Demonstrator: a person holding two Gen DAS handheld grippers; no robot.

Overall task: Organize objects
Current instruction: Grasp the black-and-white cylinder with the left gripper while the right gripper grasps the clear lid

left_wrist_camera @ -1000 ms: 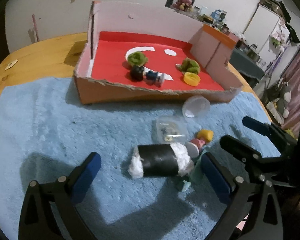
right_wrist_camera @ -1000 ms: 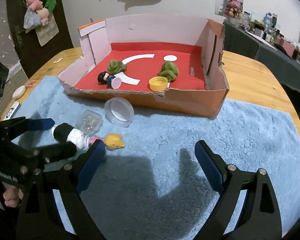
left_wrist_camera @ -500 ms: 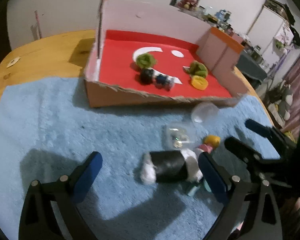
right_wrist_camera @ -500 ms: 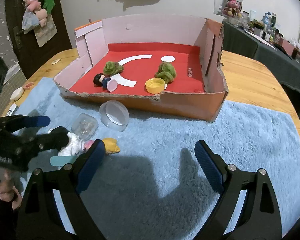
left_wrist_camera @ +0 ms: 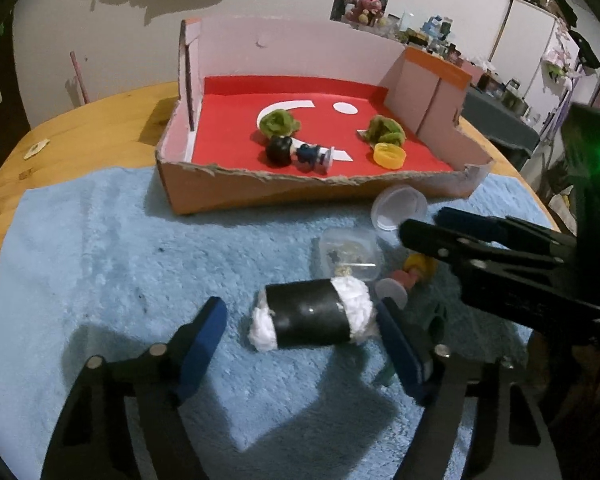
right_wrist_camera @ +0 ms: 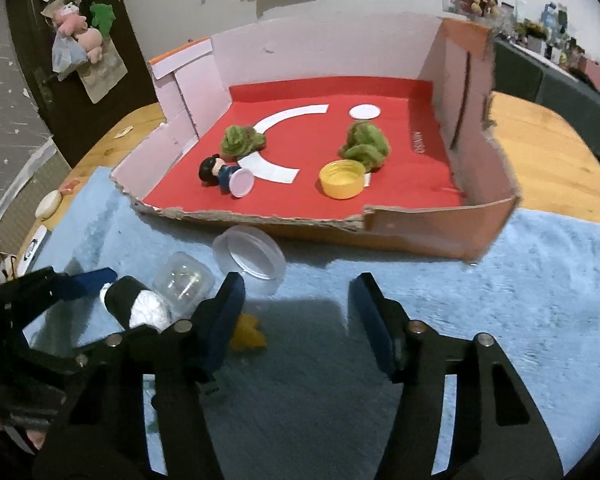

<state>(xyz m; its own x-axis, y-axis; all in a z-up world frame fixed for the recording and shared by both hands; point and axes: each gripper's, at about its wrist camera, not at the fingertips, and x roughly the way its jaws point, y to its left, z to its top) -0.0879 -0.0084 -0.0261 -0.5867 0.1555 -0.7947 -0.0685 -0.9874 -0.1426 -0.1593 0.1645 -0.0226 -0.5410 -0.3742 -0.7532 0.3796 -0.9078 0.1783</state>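
Observation:
A black roll with white fluffy ends point(left_wrist_camera: 312, 316) lies on the blue towel point(left_wrist_camera: 100, 264). My left gripper point(left_wrist_camera: 300, 330) is open with its pads either side of the roll, the right pad close to it. The roll also shows in the right wrist view point(right_wrist_camera: 134, 306). My right gripper point(right_wrist_camera: 296, 312) is open and empty above the towel, just in front of a clear round lid point(right_wrist_camera: 252, 258). A small yellow-haired figure point(right_wrist_camera: 248, 332) lies by its left finger. A clear square box point(left_wrist_camera: 348, 252) sits behind the roll.
A cardboard tray with a red floor point(right_wrist_camera: 400, 184) stands behind the towel. It holds two green clumps point(right_wrist_camera: 364, 146), a yellow cap point(right_wrist_camera: 340, 178) and a dark-haired figure point(right_wrist_camera: 220, 170). The wooden table point(right_wrist_camera: 540, 152) extends right.
My left gripper has moved forward around the roll and its jaws have narrowed. My right gripper has moved left and forward toward the clear lid, and its jaws have also narrowed.

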